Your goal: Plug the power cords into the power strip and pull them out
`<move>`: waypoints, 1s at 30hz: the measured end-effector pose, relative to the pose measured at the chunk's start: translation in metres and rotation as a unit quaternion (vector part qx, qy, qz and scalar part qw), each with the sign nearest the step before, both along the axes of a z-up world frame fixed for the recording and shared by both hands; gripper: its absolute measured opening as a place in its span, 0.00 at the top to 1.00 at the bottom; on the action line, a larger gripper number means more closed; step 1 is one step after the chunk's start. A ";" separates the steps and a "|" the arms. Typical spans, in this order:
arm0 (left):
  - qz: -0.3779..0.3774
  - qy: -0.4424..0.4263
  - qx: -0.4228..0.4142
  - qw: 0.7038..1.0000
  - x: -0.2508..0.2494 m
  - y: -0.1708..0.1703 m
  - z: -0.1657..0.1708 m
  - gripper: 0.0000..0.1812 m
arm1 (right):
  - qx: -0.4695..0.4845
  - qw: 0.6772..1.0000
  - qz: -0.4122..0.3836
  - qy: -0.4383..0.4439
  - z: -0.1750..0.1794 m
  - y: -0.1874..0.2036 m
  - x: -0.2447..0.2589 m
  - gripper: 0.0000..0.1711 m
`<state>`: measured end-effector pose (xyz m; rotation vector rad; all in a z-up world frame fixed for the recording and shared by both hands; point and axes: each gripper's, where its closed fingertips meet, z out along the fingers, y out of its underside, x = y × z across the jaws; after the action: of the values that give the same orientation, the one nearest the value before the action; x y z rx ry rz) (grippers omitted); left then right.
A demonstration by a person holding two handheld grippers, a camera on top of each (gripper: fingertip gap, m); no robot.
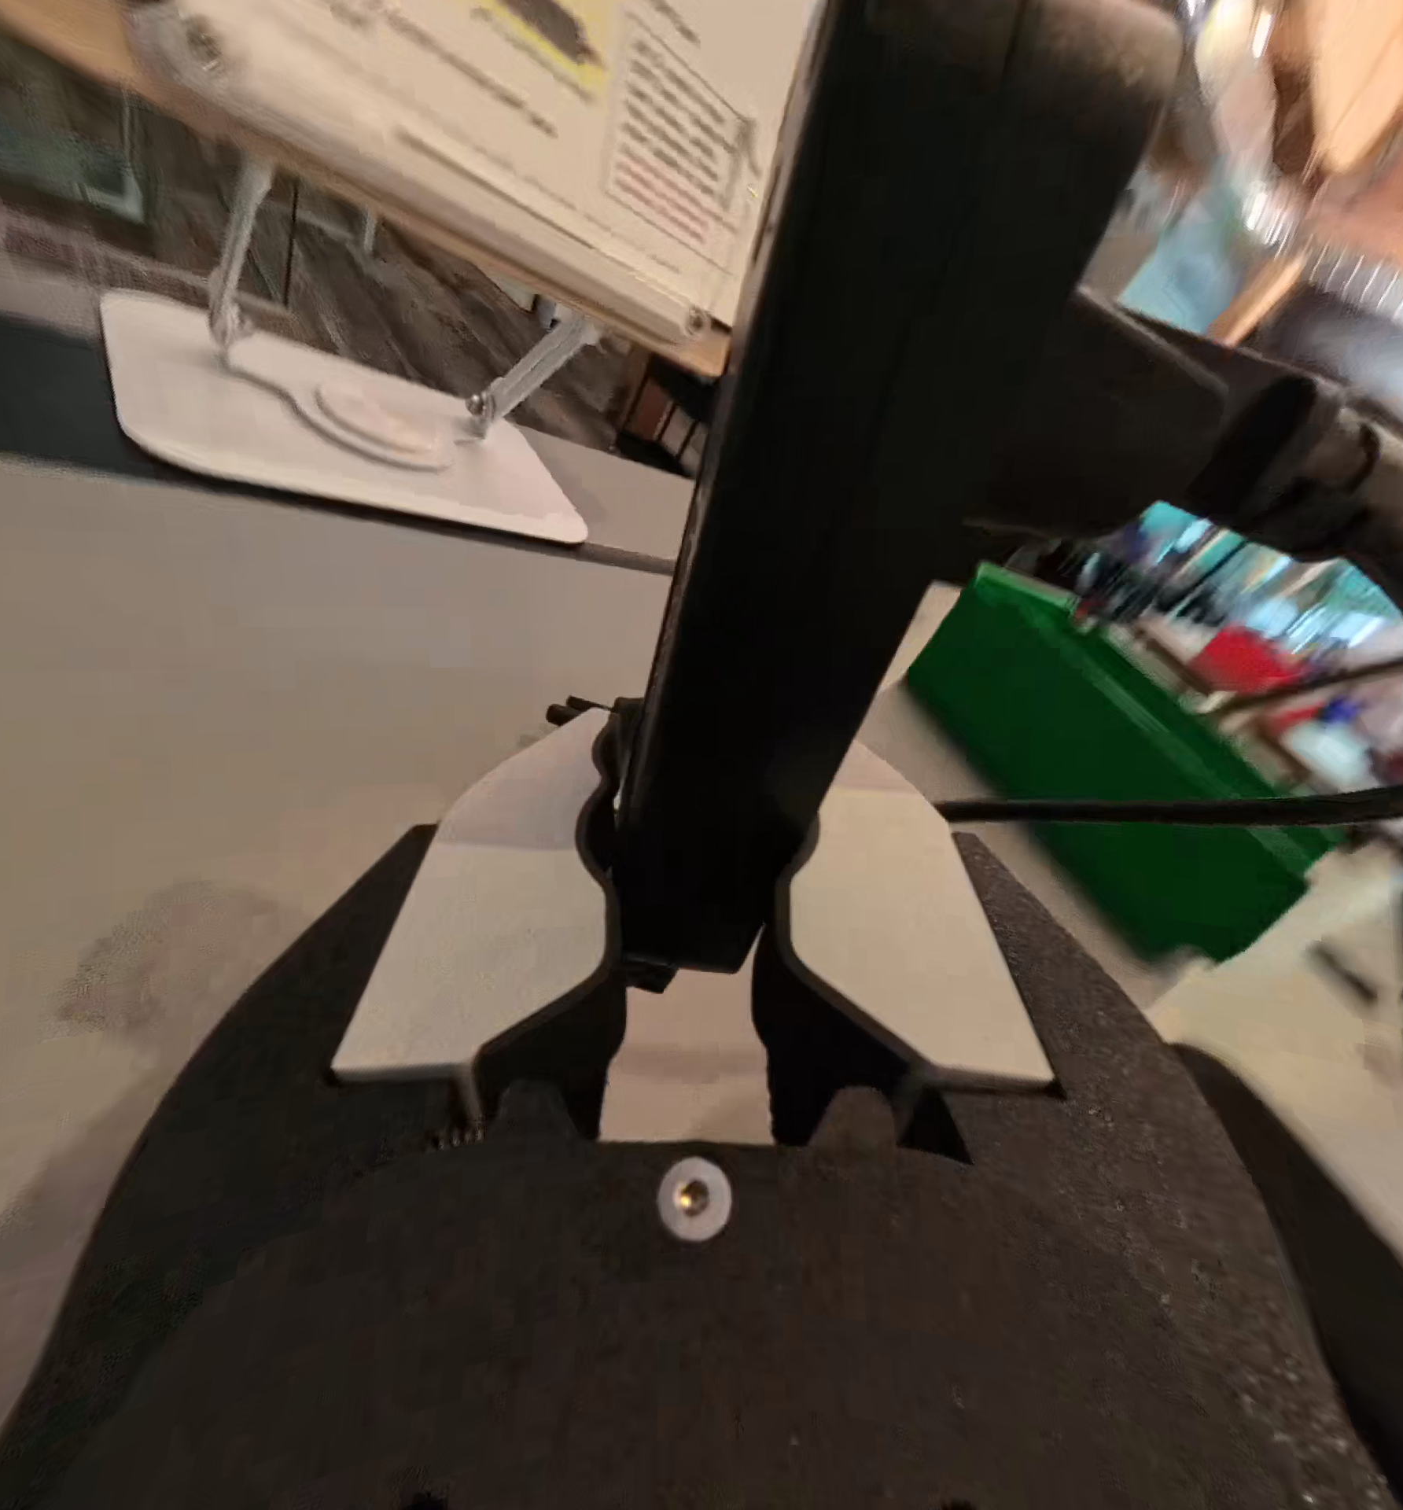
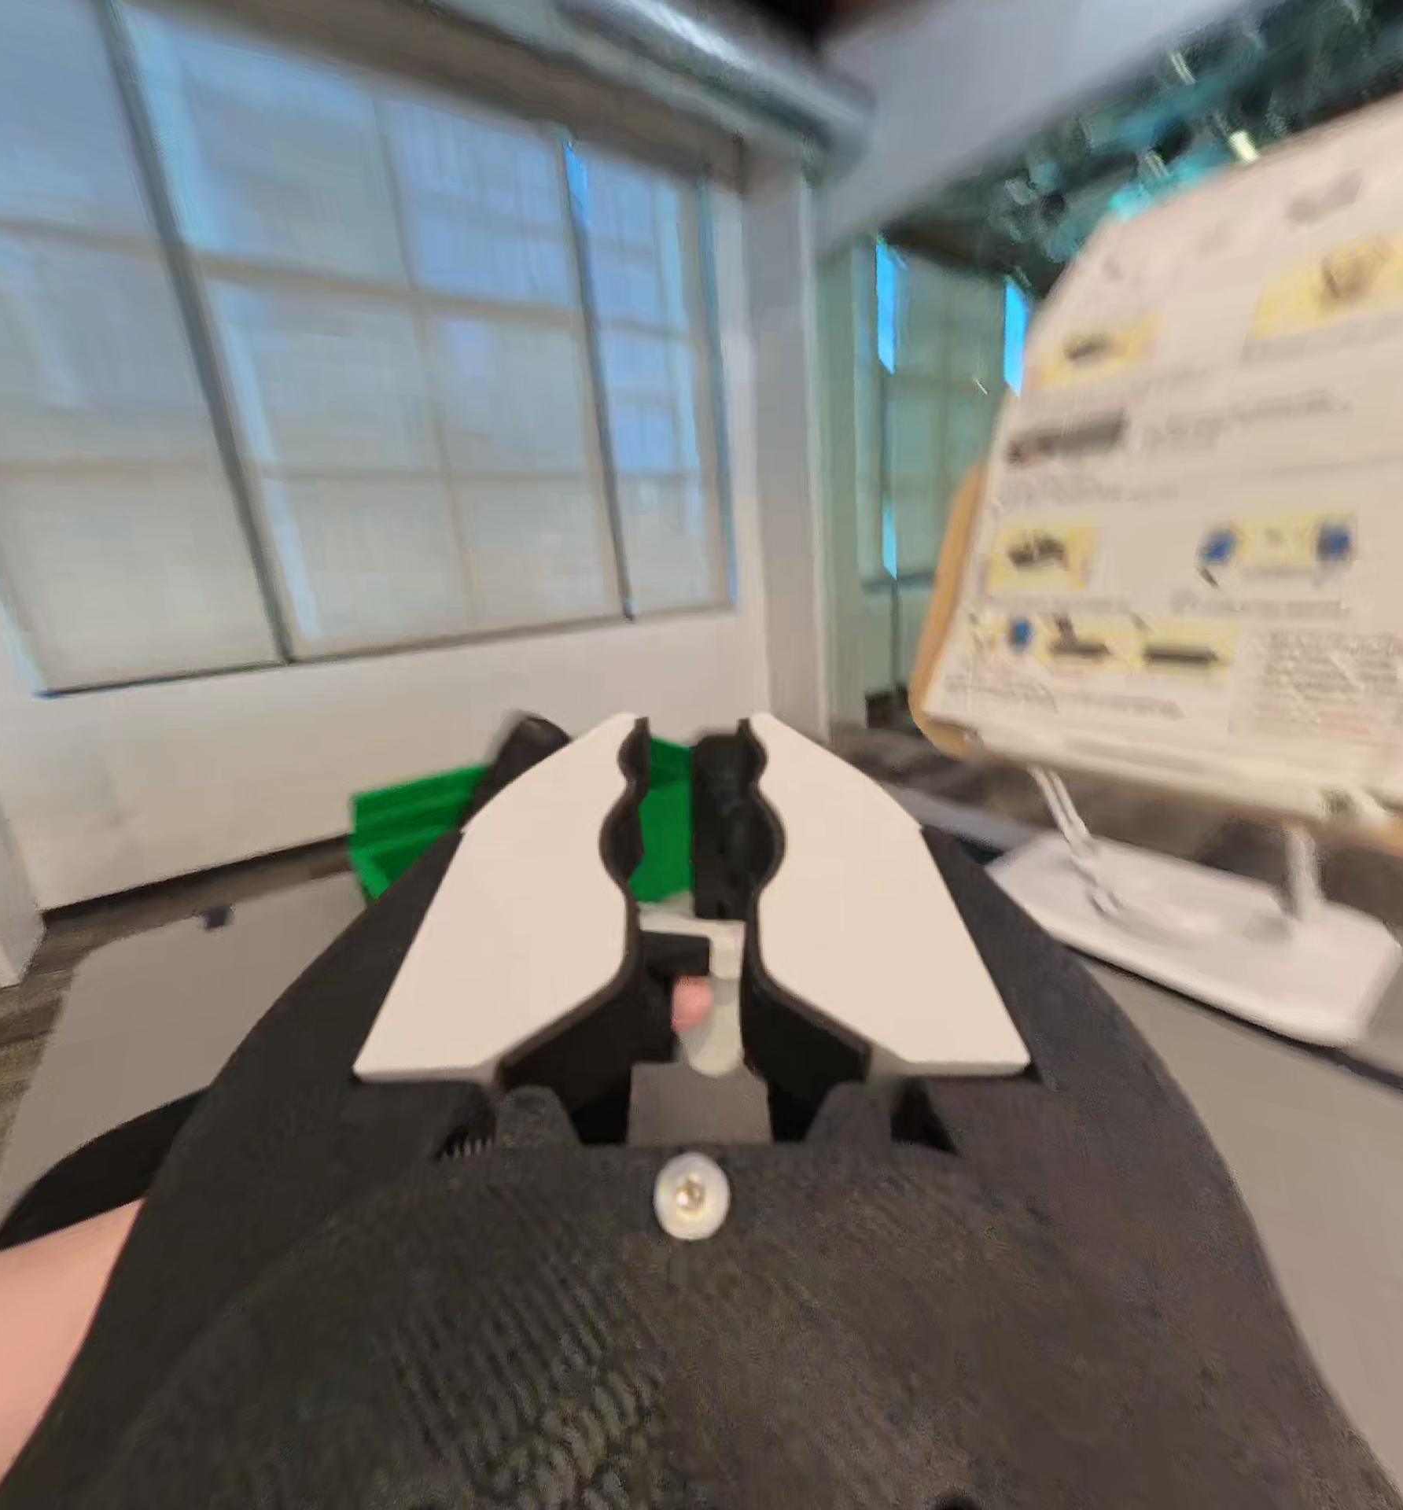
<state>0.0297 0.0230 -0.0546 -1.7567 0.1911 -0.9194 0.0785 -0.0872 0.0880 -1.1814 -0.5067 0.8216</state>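
My left gripper (image 1: 723, 760) is shut on the lower end of a long black power strip (image 1: 886, 327), which rises steeply up out of the left wrist view. A black plug (image 1: 1221, 425) juts from the strip's right side. Its cord (image 1: 1172, 809) loops down and back toward my fingers. In the right wrist view, which is blurred, my right gripper (image 2: 694, 735) is raised and closed to a narrow gap. A black plug (image 2: 727, 817) sits in that gap against the right finger. I see no cord leading from it.
A grey table (image 1: 273, 694) lies below. A printed board (image 2: 1213, 490) stands on a white stand (image 1: 273, 425) at the table's far side. A green box (image 1: 1090, 776) sits beyond the grippers (image 2: 412, 825). A person's forearm (image 2: 20, 1348) shows at the lower left. Windows fill the background.
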 end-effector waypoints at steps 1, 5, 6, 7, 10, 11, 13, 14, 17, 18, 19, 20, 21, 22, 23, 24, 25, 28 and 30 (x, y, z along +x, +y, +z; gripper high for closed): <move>0.005 -0.042 -0.018 0.999 -0.007 0.002 -0.001 0.82 | 0.023 0.999 0.032 0.004 0.006 -0.011 -0.007 0.93; 0.020 -0.089 -0.035 0.995 -0.015 0.006 -0.003 0.81 | -0.012 0.993 0.095 -0.068 -0.018 -0.014 -0.045 0.89; 0.028 -0.101 -0.038 0.994 -0.016 0.005 -0.003 0.81 | -0.025 0.988 0.122 -0.088 -0.027 -0.017 -0.054 0.90; 0.035 -0.112 -0.040 0.992 -0.016 0.005 -0.002 0.81 | -0.047 0.983 0.141 -0.109 -0.038 -0.016 -0.062 0.91; 0.037 -0.123 -0.052 0.990 -0.012 0.002 -0.004 0.81 | -0.115 0.977 0.090 -0.156 -0.070 0.011 -0.064 0.81; 0.039 -0.115 -0.054 0.991 -0.010 0.002 -0.007 0.81 | -0.115 0.980 0.061 -0.153 -0.073 0.020 -0.062 0.75; 0.050 -0.095 -0.047 0.993 -0.005 0.000 -0.009 0.81 | -0.107 0.985 0.015 -0.131 -0.071 0.031 -0.059 0.71; 0.052 -0.087 -0.041 0.994 -0.001 -0.001 -0.010 0.82 | -0.104 0.987 -0.007 -0.121 -0.070 0.035 -0.057 0.71; 0.060 -0.062 -0.019 0.996 0.012 -0.008 -0.008 0.82 | -0.094 0.988 -0.059 -0.108 -0.068 0.045 -0.051 0.63; 0.060 -0.054 -0.011 0.997 0.017 -0.010 -0.007 0.81 | -0.090 0.989 -0.067 -0.093 -0.065 0.045 -0.049 0.62; 0.059 -0.046 -0.005 0.997 0.023 -0.013 -0.007 0.81 | -0.091 0.990 -0.076 -0.070 -0.061 0.047 -0.044 0.63; 0.054 -0.038 -0.001 0.998 0.029 -0.016 -0.007 0.81 | -0.099 0.990 -0.085 -0.044 -0.060 0.049 -0.038 0.63; 0.046 -0.029 0.004 0.998 0.036 -0.019 -0.008 0.81 | -0.109 0.990 -0.085 -0.020 -0.059 0.051 -0.032 0.64; 0.037 -0.021 0.006 0.999 0.042 -0.021 -0.009 0.81 | -0.116 0.990 -0.076 0.003 -0.057 0.052 -0.027 0.66; 0.027 -0.017 0.006 0.999 0.049 -0.024 -0.009 0.82 | -0.124 0.990 -0.062 0.024 -0.057 0.053 -0.022 0.74; 0.018 -0.020 0.004 1.000 0.053 -0.025 -0.010 0.82 | -0.135 0.989 -0.052 0.043 -0.057 0.055 -0.016 0.85; 0.005 -0.021 0.002 1.000 0.057 -0.027 -0.009 0.81 | -0.138 0.988 -0.041 0.056 -0.057 0.056 -0.010 0.86; -0.024 0.080 0.067 0.994 0.059 -0.030 0.007 0.74 | -0.144 0.986 -0.015 0.086 -0.056 0.059 0.009 0.86; 0.016 0.183 0.140 0.973 0.041 -0.029 0.028 0.63 | -0.150 0.984 -0.018 0.099 -0.057 0.062 0.025 0.86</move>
<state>0.0705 -0.0060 -0.0268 -1.6450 0.5053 -0.5087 0.1030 -0.0252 0.0312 -1.3623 -0.2009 0.9954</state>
